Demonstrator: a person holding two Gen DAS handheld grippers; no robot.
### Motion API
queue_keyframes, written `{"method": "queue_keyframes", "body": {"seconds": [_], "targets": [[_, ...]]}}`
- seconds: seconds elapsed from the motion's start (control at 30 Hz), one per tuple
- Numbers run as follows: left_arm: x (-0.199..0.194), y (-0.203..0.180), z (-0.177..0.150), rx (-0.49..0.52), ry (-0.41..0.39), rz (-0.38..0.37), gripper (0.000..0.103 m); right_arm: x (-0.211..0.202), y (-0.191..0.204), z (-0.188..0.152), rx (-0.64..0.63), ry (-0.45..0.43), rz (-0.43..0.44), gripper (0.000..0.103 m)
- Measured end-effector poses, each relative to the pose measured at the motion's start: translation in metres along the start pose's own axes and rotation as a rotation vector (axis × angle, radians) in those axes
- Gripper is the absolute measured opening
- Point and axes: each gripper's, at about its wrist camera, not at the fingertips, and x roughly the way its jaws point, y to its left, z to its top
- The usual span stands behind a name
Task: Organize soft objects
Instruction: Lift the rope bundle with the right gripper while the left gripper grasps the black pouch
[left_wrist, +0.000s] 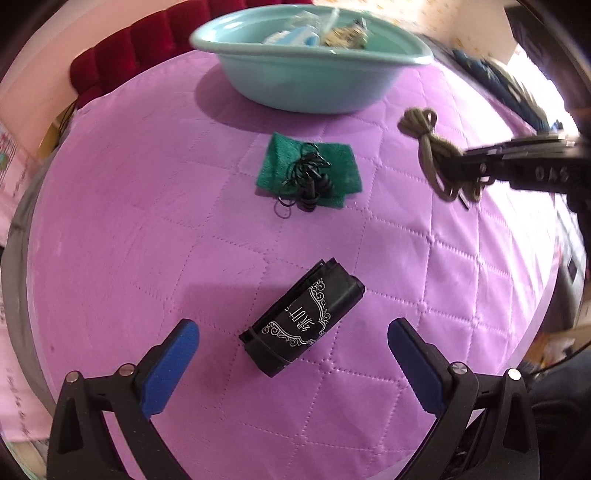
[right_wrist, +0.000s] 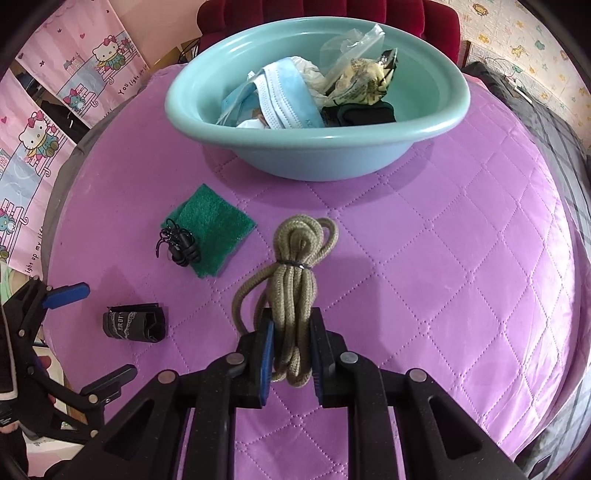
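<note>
My right gripper (right_wrist: 291, 325) is shut on a bundle of olive cord (right_wrist: 295, 269) tied with a black band, and holds it above the purple quilt. From the left wrist view the cord (left_wrist: 432, 147) hangs at the right in that gripper (left_wrist: 476, 166). My left gripper (left_wrist: 293, 332) stands open above a black roll with white print (left_wrist: 303, 317), its blue pads either side of it and apart from it. That roll (right_wrist: 133, 322) lies at the left in the right wrist view, beside the left gripper (right_wrist: 74, 332).
A teal basin (right_wrist: 443, 122) at the back holds face masks, plastic bags and dark cloth. A green scouring pad (right_wrist: 210, 229) with a black tangled cord (right_wrist: 179, 243) on it lies between basin and roll. A red chair back stands behind the table (right_wrist: 480, 258).
</note>
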Motion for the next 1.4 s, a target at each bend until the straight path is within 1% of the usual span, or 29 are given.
{"method": "queue_keyframes", "body": {"seconds": [0.07, 0.17, 0.23, 0.27, 0.3, 0.33, 0.37, 0.4, 0.43, 0.5, 0.53, 0.57, 0.63, 0.67, 0.73, 0.8, 0.93, 1.1, 1.4], "targets": [[0.004, -0.002, 0.003, 0.027, 0.012, -0.001, 0.103, -0.001, -0.001, 0.000, 0.005, -0.001, 0.001, 0.018], [0.010, -0.005, 0.008, 0.067, 0.026, 0.005, 0.099, -0.001, -0.003, 0.000, 0.011, -0.003, 0.002, 0.018], [0.014, -0.006, 0.013, 0.088, 0.037, 0.004, 0.092, -0.001, -0.004, 0.000, 0.017, -0.005, 0.003, 0.018], [0.016, -0.007, 0.014, 0.098, 0.041, 0.000, 0.090, 0.000, -0.004, 0.001, 0.020, -0.006, 0.004, 0.018], [0.017, -0.008, 0.016, 0.108, 0.049, -0.001, 0.085, 0.000, -0.005, 0.001, 0.024, -0.006, 0.005, 0.018], [0.019, -0.009, 0.018, 0.120, 0.057, 0.003, 0.077, -0.001, -0.006, 0.001, 0.027, -0.006, 0.005, 0.018], [0.021, -0.011, 0.019, 0.125, 0.058, 0.008, 0.071, -0.001, -0.007, 0.001, 0.031, -0.006, 0.006, 0.018], [0.021, -0.012, 0.020, 0.125, 0.055, 0.009, 0.062, -0.002, -0.008, 0.002, 0.035, -0.006, 0.006, 0.018], [0.023, -0.013, 0.021, 0.119, 0.054, -0.002, 0.055, 0.006, -0.008, -0.003, 0.037, -0.008, 0.006, 0.018], [0.025, -0.016, 0.023, 0.110, 0.062, -0.023, 0.050, 0.007, -0.010, -0.003, 0.040, -0.007, 0.004, 0.018], [0.027, -0.018, 0.022, 0.114, 0.067, -0.024, 0.046, 0.008, -0.010, -0.003, 0.042, -0.007, 0.003, 0.018], [0.028, -0.020, 0.023, 0.123, 0.069, -0.027, 0.044, 0.009, -0.010, -0.003, 0.043, -0.006, 0.003, 0.018], [0.026, -0.022, 0.023, 0.119, 0.057, -0.044, 0.034, 0.009, -0.011, -0.004, 0.045, -0.008, 0.004, 0.018], [0.026, -0.022, 0.024, 0.107, 0.058, -0.054, 0.031, 0.009, -0.011, -0.004, 0.045, -0.009, 0.005, 0.018], [0.023, -0.019, 0.027, 0.074, 0.056, -0.071, 0.022, 0.009, -0.011, -0.004, 0.044, -0.010, 0.008, 0.018], [0.019, -0.013, 0.027, 0.059, 0.051, -0.076, 0.020, 0.007, -0.011, -0.005, 0.042, -0.010, 0.011, 0.018], [0.010, -0.019, 0.022, 0.035, 0.045, -0.084, 0.018, 0.003, -0.012, -0.006, 0.033, -0.015, 0.017, 0.018], [0.005, -0.024, 0.015, -0.010, 0.035, -0.098, 0.017, -0.004, -0.014, -0.008, 0.025, -0.018, 0.021, 0.018], [-0.020, -0.034, 0.013, -0.076, 0.011, -0.096, 0.017, -0.016, -0.015, -0.008, 0.000, -0.025, 0.026, 0.018]]}}
